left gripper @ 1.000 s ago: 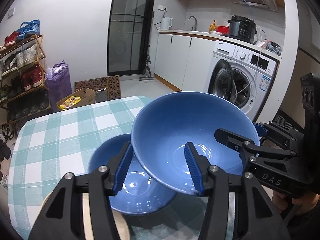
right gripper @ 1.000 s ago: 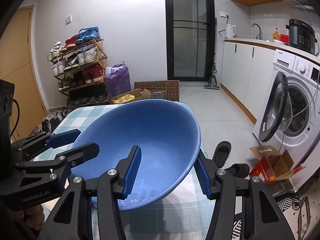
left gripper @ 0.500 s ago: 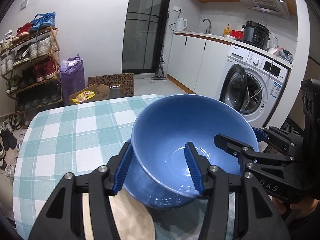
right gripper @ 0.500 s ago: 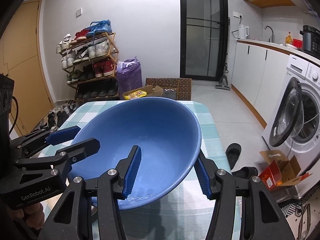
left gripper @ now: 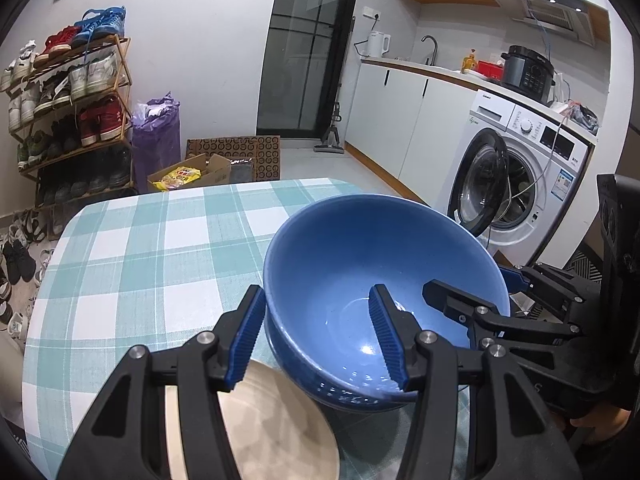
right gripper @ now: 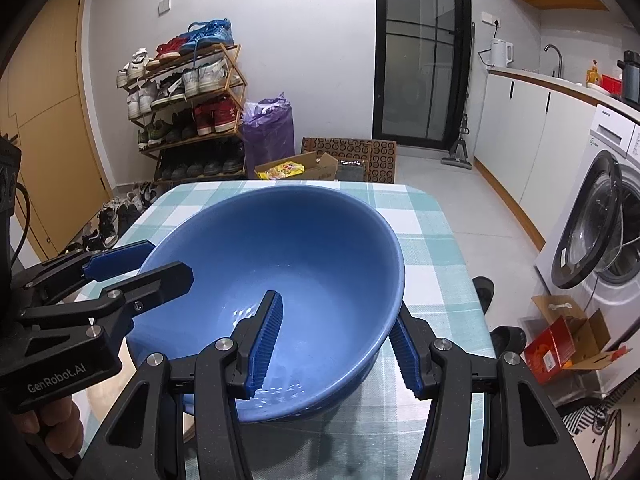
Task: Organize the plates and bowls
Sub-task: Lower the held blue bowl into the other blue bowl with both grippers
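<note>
- Bowl [left gripper: 360, 280] first: it is big and blue, and we carry it between both grippers, its rim tipped up on the side facing the washing machine [left gripper: 520, 184].
- Our left gripper [left gripper: 318, 336] pinches the bowl's near wall, one ribbed blue pad outside the rim, the other inside over the glossy bottom.
- Our right gripper [right gripper: 336, 344] does the same from the opposite side: inner pad down in the bowl, outer pad pressed on the outside of the wall.
- In the left view, the right gripper shows at the far right, its blue-tipped fingers [left gripper: 516, 276] reaching over the rim.
- In the right view, the left gripper comes in from the left edge, and a hand [right gripper: 52, 420] wraps its grip low in the corner.
- Under the carried bowl we glimpse a second blue bowl [left gripper: 344, 398], only its speckled lower edge showing; whether the two touch, we cannot tell.
- Just beside that, at the near edge, lies a pale beige plate [left gripper: 272, 420], partly hidden behind the left gripper's fingers.
- All of it sits over a table [left gripper: 140, 264] covered in a teal and white check cloth.
- Beyond the table stands a shoe rack [right gripper: 188, 112], a purple bag [right gripper: 268, 132] next to it, and an open cardboard box [right gripper: 300, 168] on the floor.
</note>
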The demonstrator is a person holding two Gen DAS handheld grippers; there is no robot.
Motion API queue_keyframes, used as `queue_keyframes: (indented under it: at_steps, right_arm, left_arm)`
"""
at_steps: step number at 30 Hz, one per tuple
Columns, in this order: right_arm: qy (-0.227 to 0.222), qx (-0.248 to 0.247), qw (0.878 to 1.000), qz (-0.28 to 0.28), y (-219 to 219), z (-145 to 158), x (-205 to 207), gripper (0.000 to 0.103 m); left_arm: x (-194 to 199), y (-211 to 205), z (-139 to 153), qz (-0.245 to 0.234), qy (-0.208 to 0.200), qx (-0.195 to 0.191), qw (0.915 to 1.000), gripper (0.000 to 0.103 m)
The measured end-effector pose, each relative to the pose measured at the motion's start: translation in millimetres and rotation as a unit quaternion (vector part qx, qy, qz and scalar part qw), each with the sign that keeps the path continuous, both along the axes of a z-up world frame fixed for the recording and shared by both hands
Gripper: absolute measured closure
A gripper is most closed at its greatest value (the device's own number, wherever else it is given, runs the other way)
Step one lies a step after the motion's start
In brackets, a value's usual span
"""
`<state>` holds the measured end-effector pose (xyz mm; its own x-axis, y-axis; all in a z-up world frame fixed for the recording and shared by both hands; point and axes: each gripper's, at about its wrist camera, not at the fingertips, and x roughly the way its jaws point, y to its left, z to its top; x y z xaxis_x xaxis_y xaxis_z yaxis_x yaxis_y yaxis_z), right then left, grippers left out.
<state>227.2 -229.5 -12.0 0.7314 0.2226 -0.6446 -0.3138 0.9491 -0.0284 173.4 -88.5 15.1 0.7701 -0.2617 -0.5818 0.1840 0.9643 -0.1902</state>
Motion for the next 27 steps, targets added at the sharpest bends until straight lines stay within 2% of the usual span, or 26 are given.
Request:
queue_keyframes:
  at_steps: [14, 27]
  right_arm:
    - [0.017, -0.023, 1.000, -0.001, 15, -26, 10, 0.049]
    - [0.020, -0.044, 0.999, -0.004, 14, -46, 13, 0.049]
  left_arm:
    - [8, 1, -19, 0.011, 0.022, 0.009, 0.9997, 0.050]
    - [12, 1, -28, 0.001, 0.038, 0.002, 0.9993, 0.050]
